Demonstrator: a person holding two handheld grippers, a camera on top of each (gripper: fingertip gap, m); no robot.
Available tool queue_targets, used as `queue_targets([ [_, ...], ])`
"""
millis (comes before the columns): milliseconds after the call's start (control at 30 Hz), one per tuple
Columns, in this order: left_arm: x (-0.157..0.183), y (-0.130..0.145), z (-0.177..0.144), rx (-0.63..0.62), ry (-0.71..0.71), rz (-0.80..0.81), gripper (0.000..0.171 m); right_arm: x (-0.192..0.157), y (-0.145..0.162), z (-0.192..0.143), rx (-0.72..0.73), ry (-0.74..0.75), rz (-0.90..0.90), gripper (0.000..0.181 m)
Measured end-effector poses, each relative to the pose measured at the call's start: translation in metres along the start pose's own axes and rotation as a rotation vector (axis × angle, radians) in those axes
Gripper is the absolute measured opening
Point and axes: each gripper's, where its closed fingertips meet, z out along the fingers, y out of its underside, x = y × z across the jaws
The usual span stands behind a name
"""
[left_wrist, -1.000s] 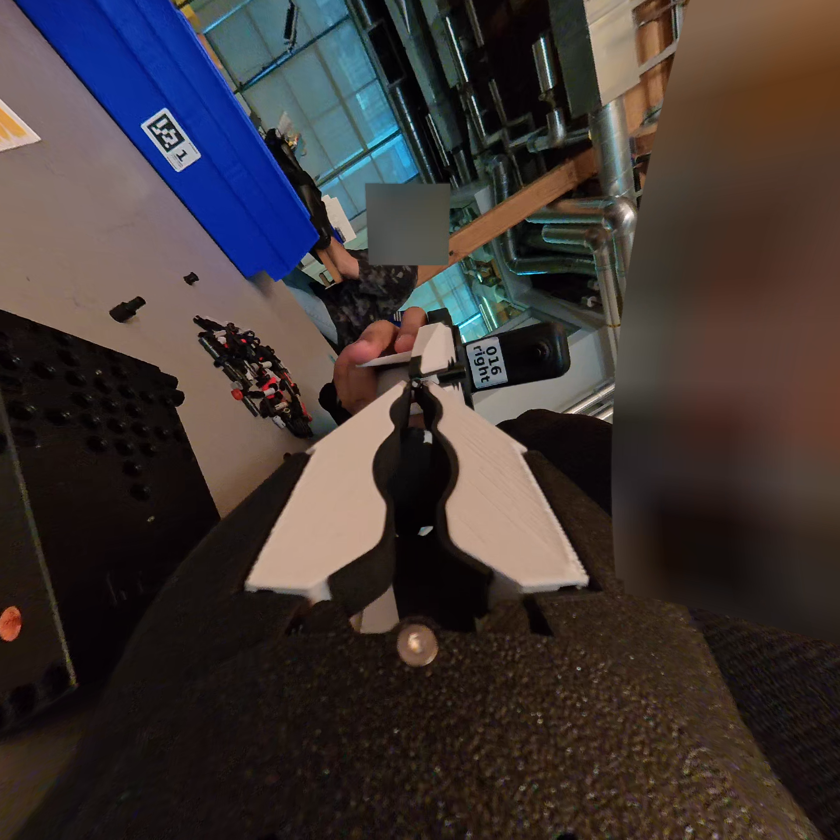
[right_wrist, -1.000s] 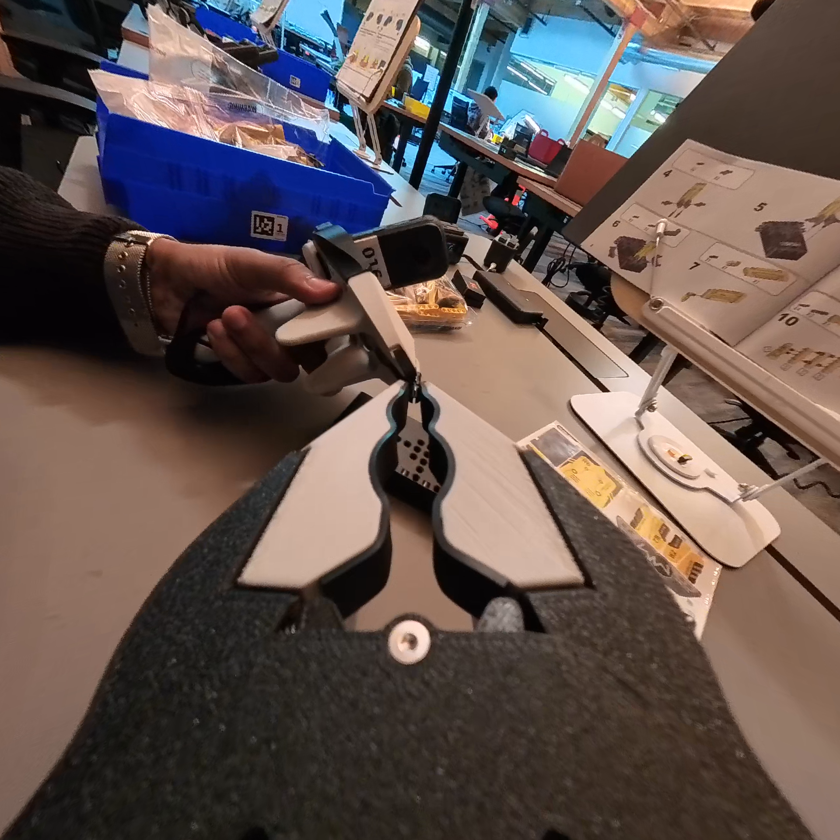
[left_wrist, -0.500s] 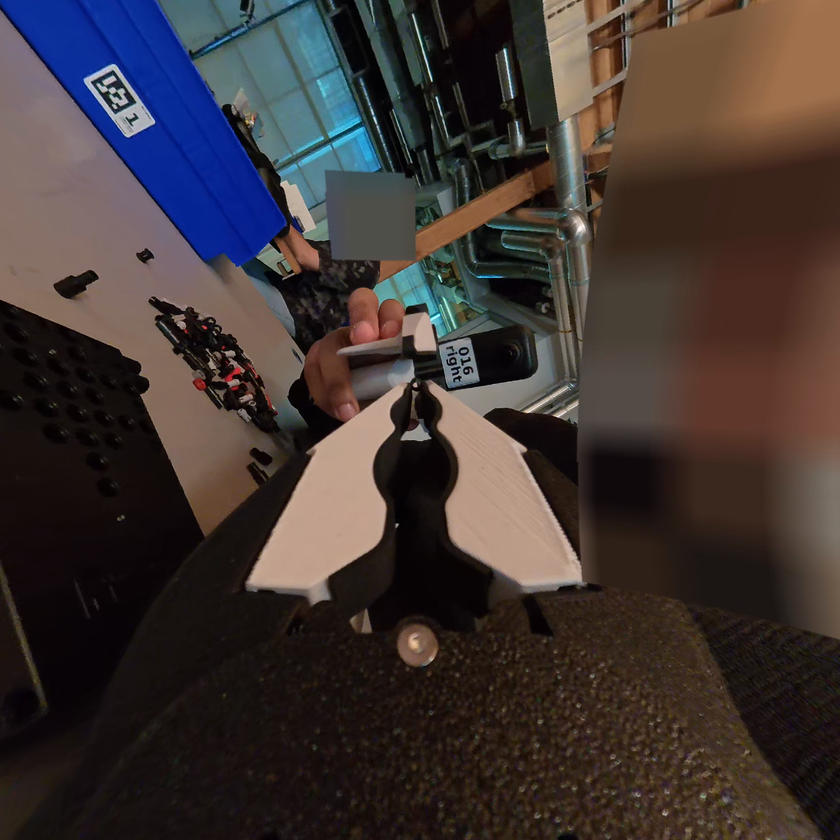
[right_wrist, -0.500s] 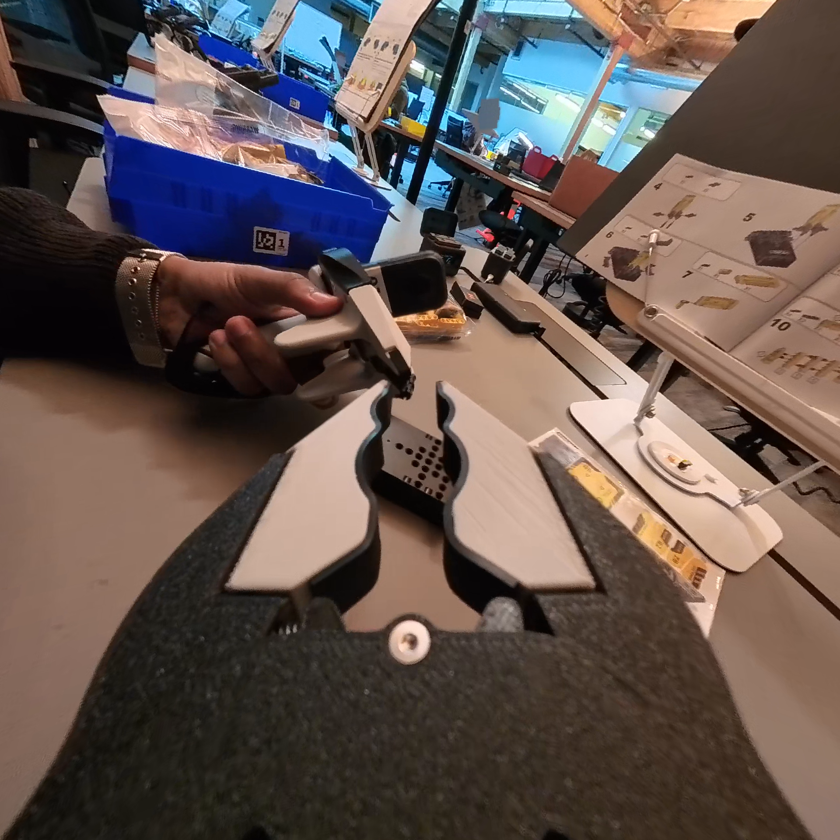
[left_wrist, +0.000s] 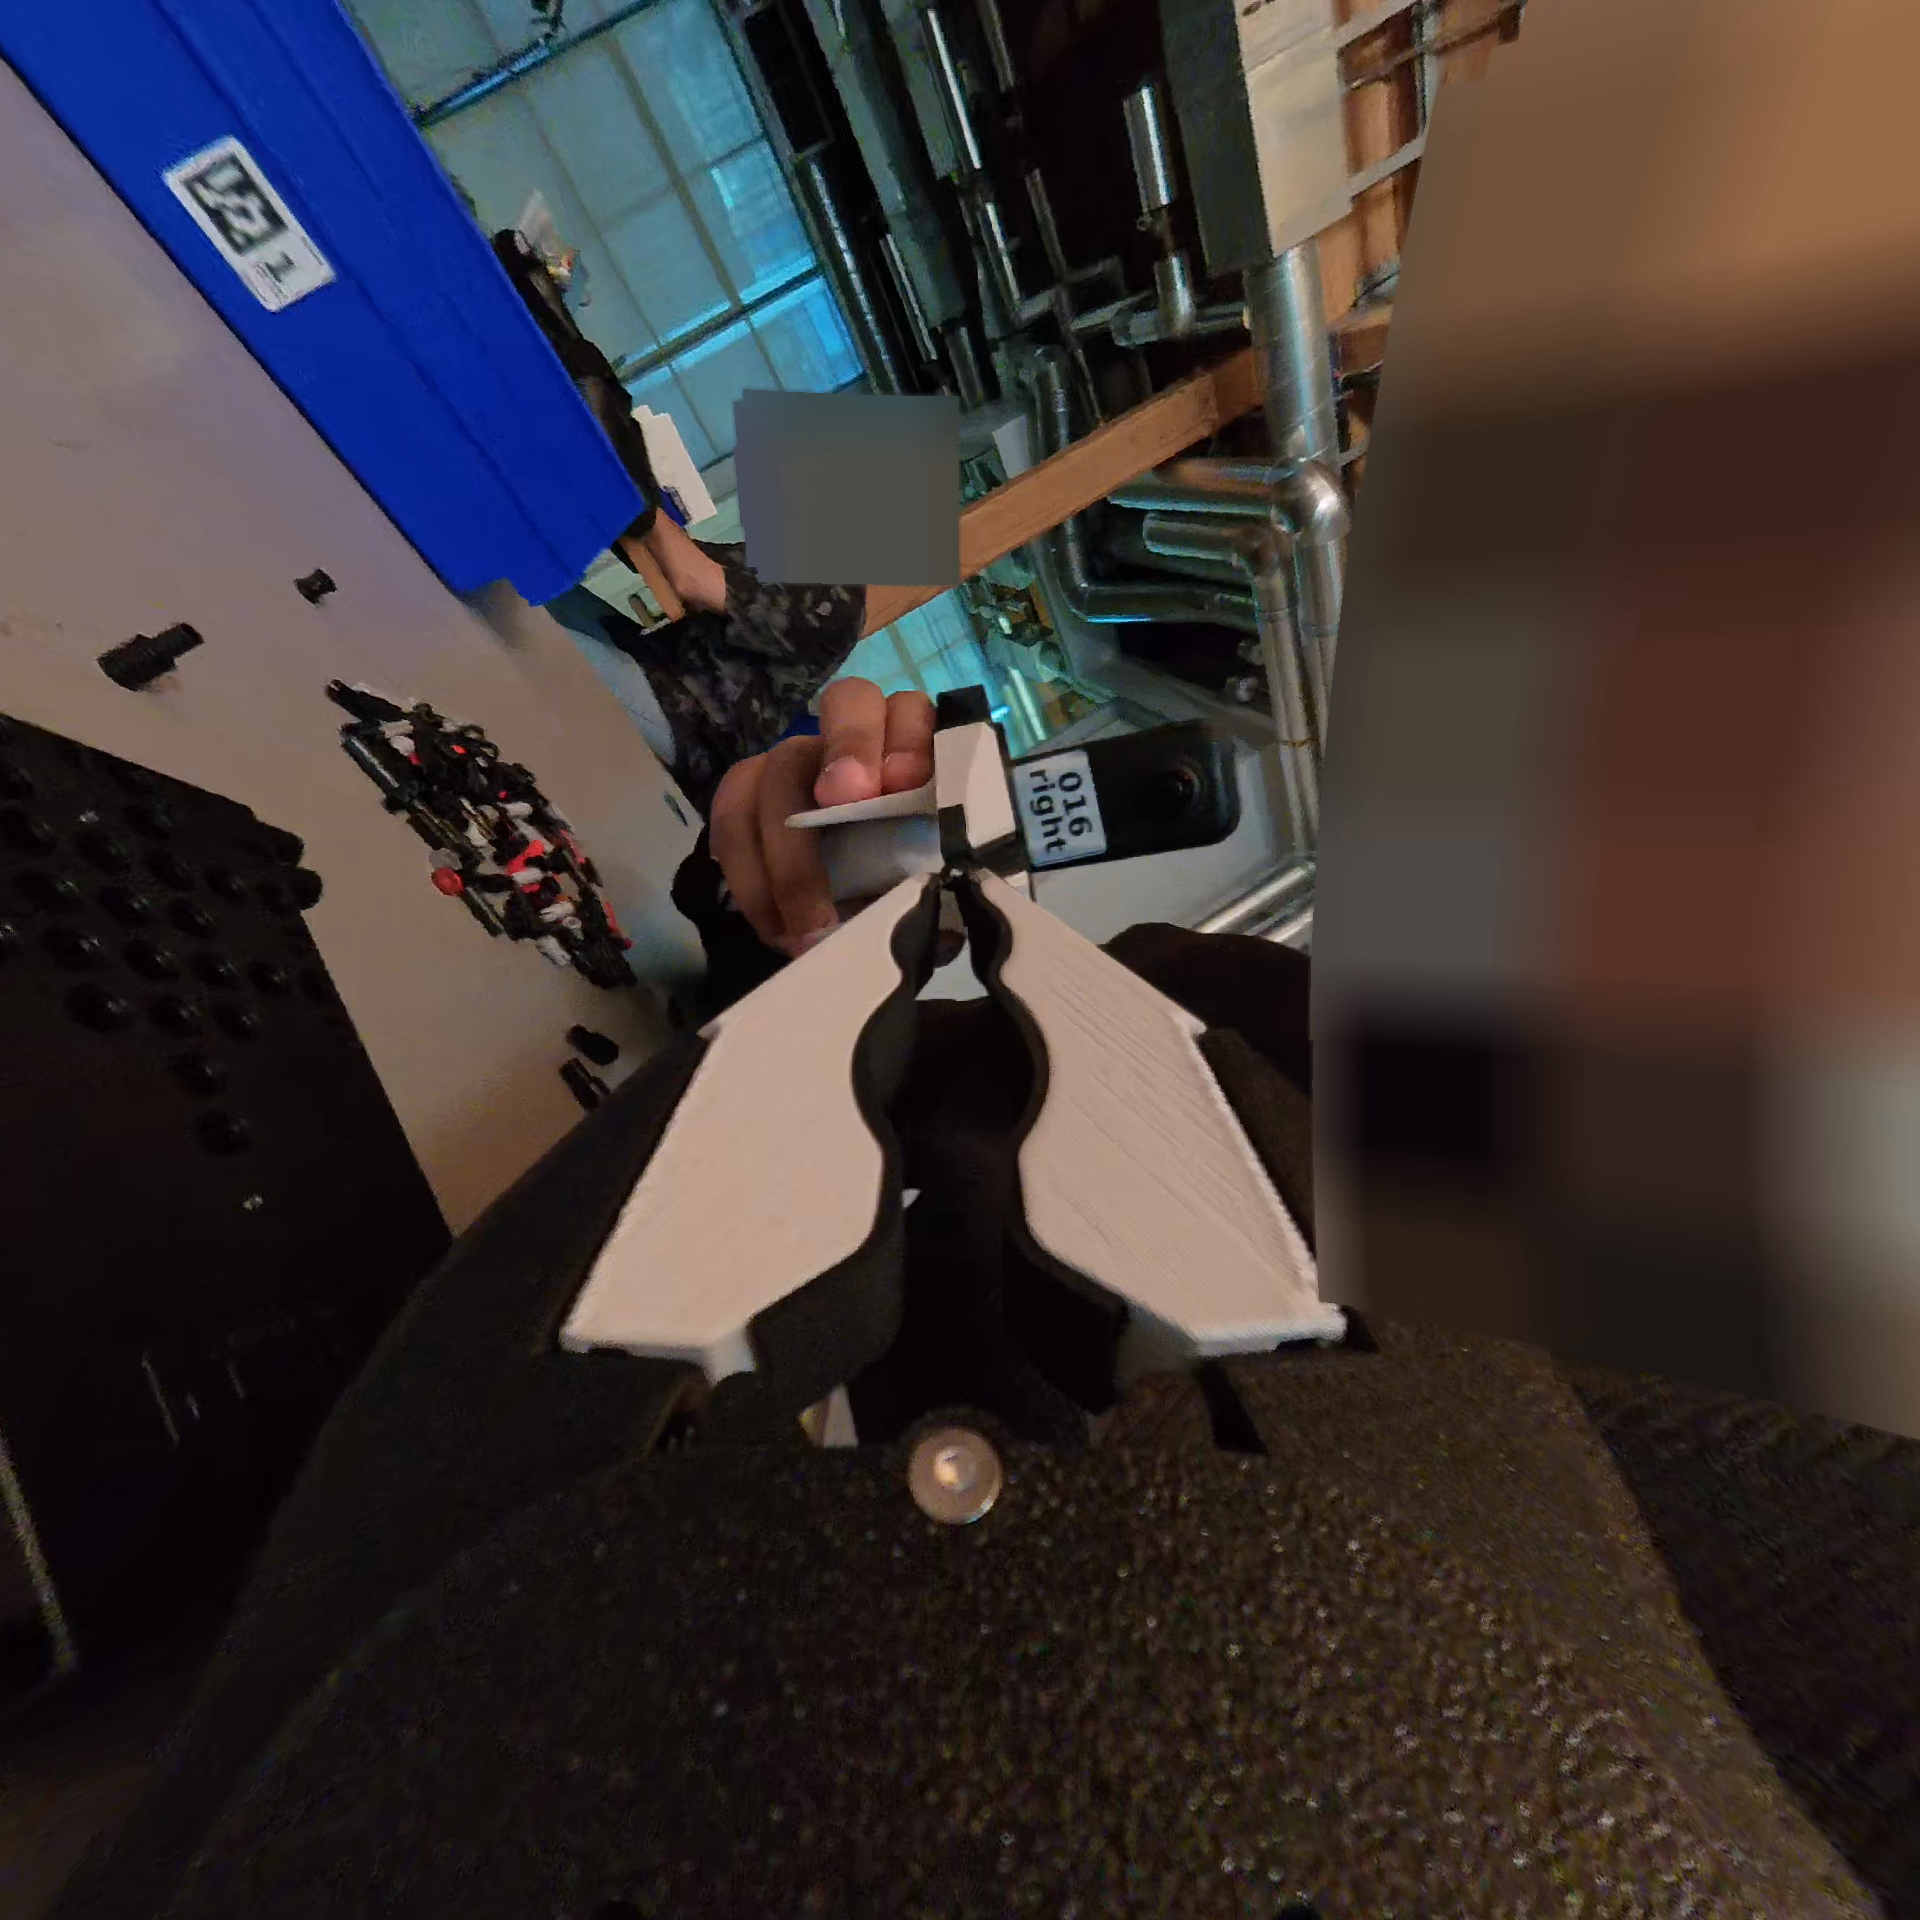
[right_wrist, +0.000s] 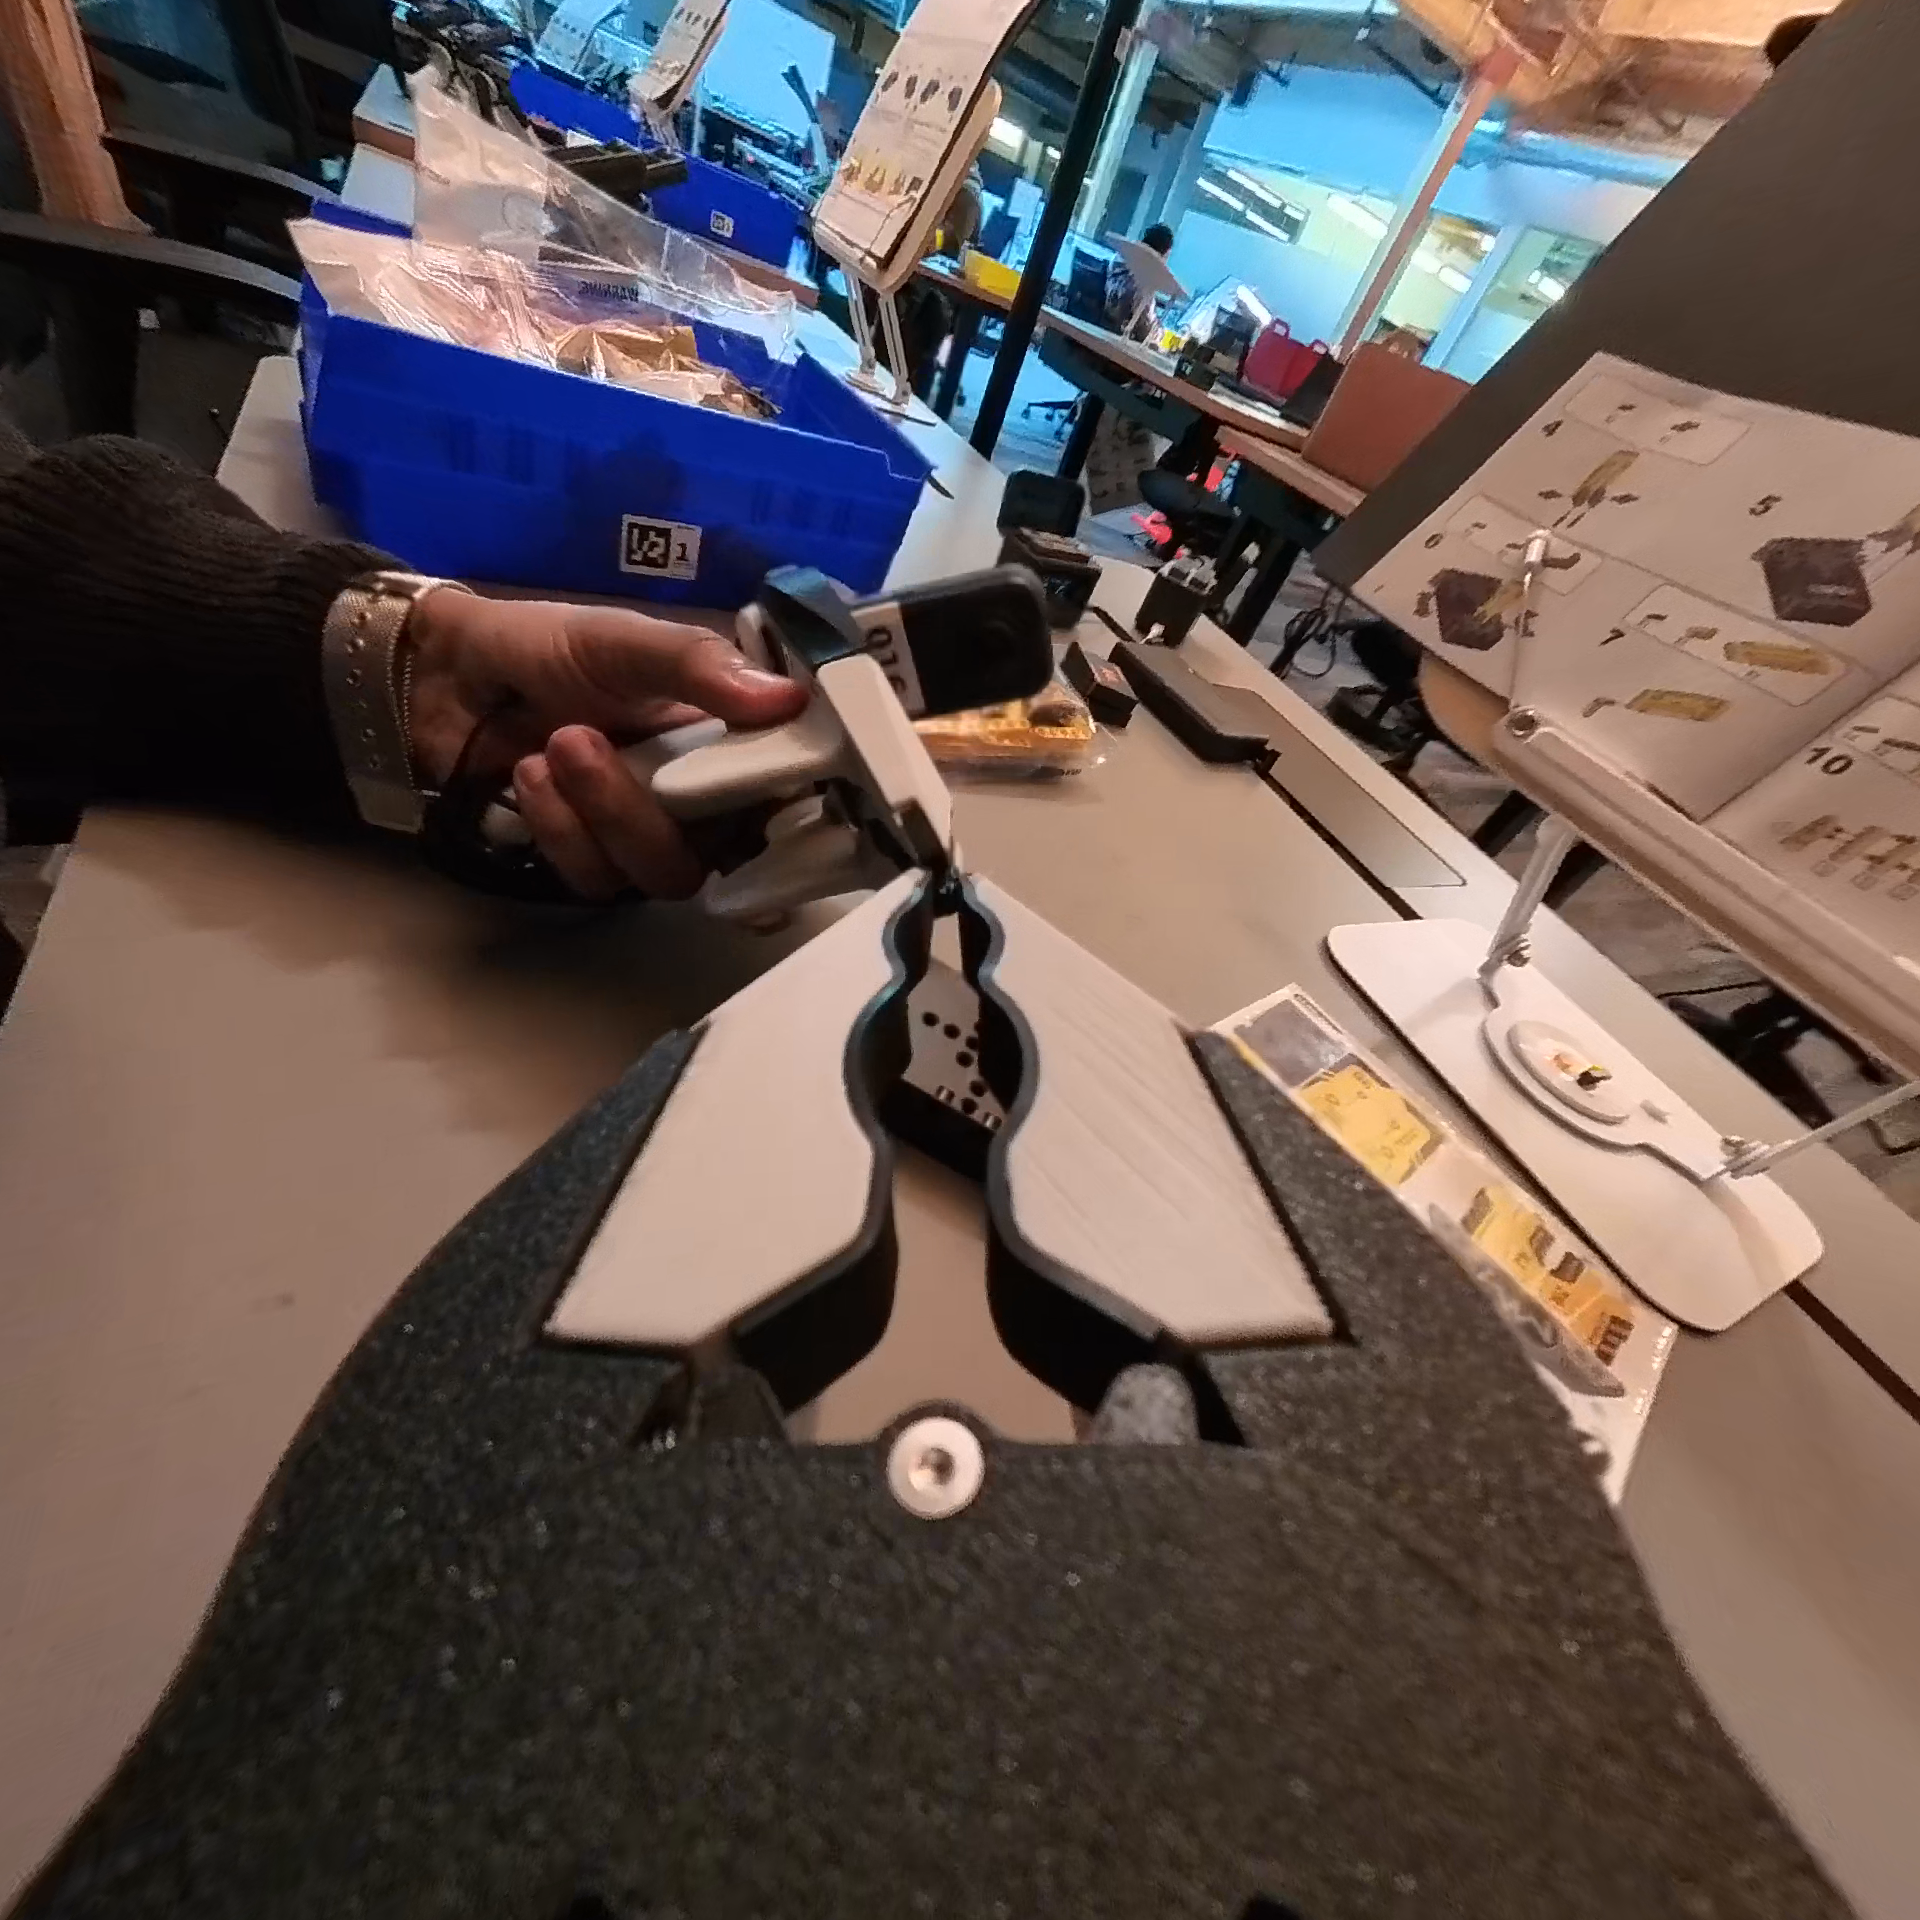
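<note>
In front of the blue bin (right_wrist: 582, 478), above the worktop (right_wrist: 260, 1039), the left gripper (left_wrist: 951, 883) and right gripper (right_wrist: 943, 896) meet tip to tip over a black holed block (right_wrist: 951, 1049), both jaws pinched narrow on what looks like a small black piece (right_wrist: 948, 891).

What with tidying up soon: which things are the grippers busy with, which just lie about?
In use: left gripper, right gripper, pinching small black plastic piece.
Lying about: blue plastic bin, black perforated block, paper instruction booklet, clear bag of yellow parts.

Bare table (right_wrist: 260, 1039) left of tongs; instruction-sheet stand (right_wrist: 1558, 1122) close right.
</note>
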Motion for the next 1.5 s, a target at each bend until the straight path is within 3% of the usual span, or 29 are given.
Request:
queue_targets([
  [33, -0.001, 0.000, 0.000, -0.001, -0.027, 0.027, 0.005, 0.001, 0.000, 0.000, -0.005, -0.005, 0.016, 0.003],
  [133, -0.010, -0.006, -0.002, 0.003, -0.179, 0.179, 0.025, 0.013, 0.001, -0.003, -0.014, 0.017, 0.082, 0.003],
  [233, -0.018, -0.019, -0.011, 0.028, -0.394, 0.416, 0.026, 0.031, 0.012, -0.007, -0.059, 0.068, 0.147, 0.004],
  [367, -0.045, -0.038, -0.039, -0.009, -0.831, 0.729, 0.042, 0.045, 0.023, -0.008, -0.093, 0.116, 0.229, 0.004],
  [433, -0.061, -0.043, -0.053, -0.057, -1.036, 0.818, 0.045, 0.047, 0.026, -0.007, -0.101, 0.120, 0.264, 0.004],
  [500, -0.069, -0.045, -0.059, -0.074, -1.146, 0.851, 0.048, 0.048, 0.030, -0.007, -0.115, 0.127, 0.268, 0.004],
  [533, -0.071, -0.043, -0.058, -0.083, -1.161, 0.850, 0.053, 0.049, 0.030, -0.007, -0.119, 0.139, 0.258, 0.004],
  [600, -0.077, -0.038, -0.056, -0.118, -1.167, 0.824, 0.083, 0.050, 0.031, -0.007, -0.124, 0.156, 0.235, 0.004],
  [733, -0.098, -0.027, -0.064, -0.194, -1.218, 0.731, 0.090, 0.050, 0.032, -0.007, -0.135, 0.173, 0.209, 0.005],
  [1067, -0.118, -0.011, -0.063, -0.399, -1.342, 0.800, 0.090, 0.048, 0.037, -0.005, -0.165, 0.176, 0.185, 0.005],
  [1167, -0.119, -0.011, -0.064, -0.406, -1.360, 0.808, 0.088, 0.047, 0.042, -0.003, -0.195, 0.179, 0.160, 0.005],
  [1267, -0.119, -0.008, -0.060, -0.410, -1.303, 0.777, 0.066, 0.045, 0.045, -0.002, -0.217, 0.176, 0.145, 0.005],
  [1500, -0.118, -0.008, -0.061, -0.391, -1.286, 0.744, 0.065, 0.044, 0.052, -0.001, -0.264, 0.186, 0.110, 0.005],
])
